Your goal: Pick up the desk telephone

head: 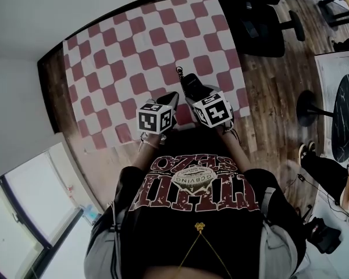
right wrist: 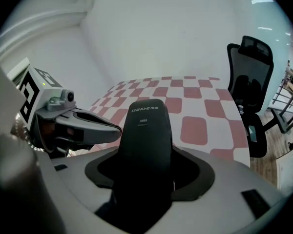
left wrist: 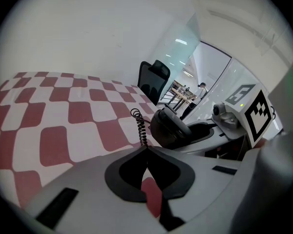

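Note:
A black telephone handset (head: pixel 192 83) is off the red-and-white checked tablecloth (head: pixel 128 51), with my right gripper (head: pixel 196 92) shut on it. In the right gripper view the handset (right wrist: pixel 147 130) stands between the jaws and hides their tips, its printed label facing the camera. A black coiled cord (left wrist: pixel 140 126) hangs from the handset (left wrist: pixel 170 128) toward the cloth. My left gripper (head: pixel 171 99) hovers just left of the right one, its jaws together on nothing (left wrist: pixel 146 155). No telephone base shows in any view.
A black office chair (head: pixel 266 22) stands on the wooden floor beyond the table's right edge. A round dark table (head: pixel 344 118) and a person's shoe (head: pixel 306 151) are at the far right. The wall runs along the table's far side.

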